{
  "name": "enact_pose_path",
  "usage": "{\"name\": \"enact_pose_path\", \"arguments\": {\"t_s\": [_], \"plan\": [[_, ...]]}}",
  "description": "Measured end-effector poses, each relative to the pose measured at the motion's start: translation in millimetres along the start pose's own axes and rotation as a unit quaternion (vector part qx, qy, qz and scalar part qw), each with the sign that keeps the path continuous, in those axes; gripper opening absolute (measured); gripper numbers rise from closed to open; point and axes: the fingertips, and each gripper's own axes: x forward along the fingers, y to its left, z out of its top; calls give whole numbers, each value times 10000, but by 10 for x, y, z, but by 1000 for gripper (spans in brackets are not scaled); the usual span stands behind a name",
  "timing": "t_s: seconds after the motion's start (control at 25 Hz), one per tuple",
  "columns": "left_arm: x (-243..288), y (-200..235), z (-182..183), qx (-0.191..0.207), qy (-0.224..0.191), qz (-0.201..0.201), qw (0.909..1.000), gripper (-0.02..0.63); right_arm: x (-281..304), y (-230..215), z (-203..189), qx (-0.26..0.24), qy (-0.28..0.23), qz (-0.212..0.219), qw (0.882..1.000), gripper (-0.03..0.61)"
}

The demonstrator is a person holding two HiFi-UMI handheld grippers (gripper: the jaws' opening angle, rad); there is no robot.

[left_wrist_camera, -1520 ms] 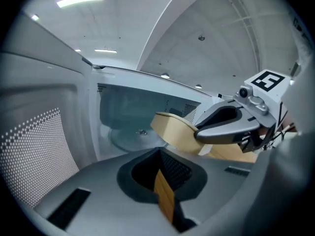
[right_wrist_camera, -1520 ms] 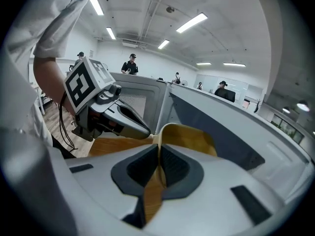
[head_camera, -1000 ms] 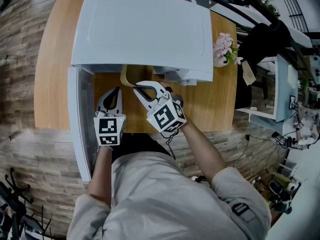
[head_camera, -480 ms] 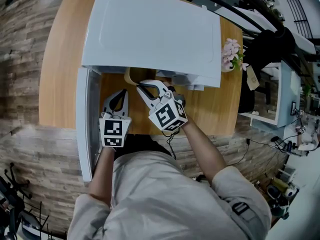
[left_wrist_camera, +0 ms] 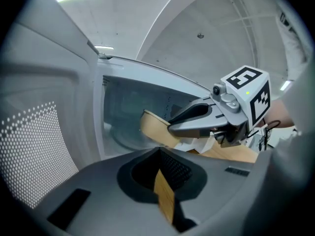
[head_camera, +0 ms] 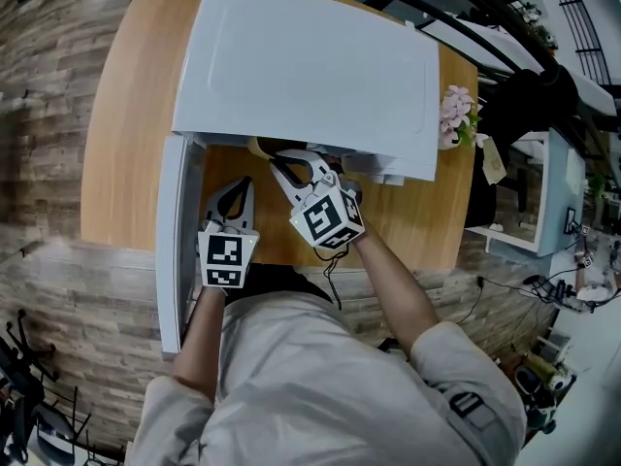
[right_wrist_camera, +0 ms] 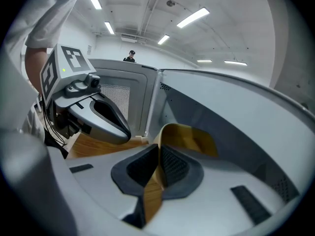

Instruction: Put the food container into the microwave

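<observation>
Clamping the tan food container (right_wrist_camera: 189, 139) by its rim, right tool (right_wrist_camera: 158, 157) holds it partly inside the open microwave (head_camera: 310, 66), toward the tabletop's (head_camera: 126, 115) near edge. Left tool (left_wrist_camera: 160, 168) jaws together, empty, beside the door (head_camera: 170, 241). Risk: the one-sided rim grip lets the container tilt, clip the cavity frame and spill.

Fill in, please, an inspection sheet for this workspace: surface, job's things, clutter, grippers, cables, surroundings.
Surface: wooden table, bearing the microwave.
Job's things: microwave door open; food container at the opening.
Clutter: pink flowers beside the microwave.
Grippers: right gripper shut on the food container's rim; left gripper shut, empty.
Cables: dark cable under the right gripper; floor cables at right.
Surroundings: plank floor, white furniture.
</observation>
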Motion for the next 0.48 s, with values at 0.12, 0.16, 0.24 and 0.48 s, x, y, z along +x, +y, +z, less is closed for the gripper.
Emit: {"name": "enact_pose_path", "arguments": {"t_s": [0.12, 0.16, 0.24, 0.48], "plan": [[-4, 26, -13, -37, 10, 33, 10000, 11, 48, -29, -6, -5, 30, -21, 10000, 24], [-4, 35, -14, -46, 9, 44, 10000, 11, 63, -39, -10, -4, 42, -29, 10000, 24], [-2, 48, -17, -49, 12, 57, 10000, 11, 89, -56, -16, -3, 63, -43, 10000, 24], [-18, 88, -35, -19, 51, 76, 10000, 11, 145, -79, 5, -68, 102, -95, 9999, 24]]}}
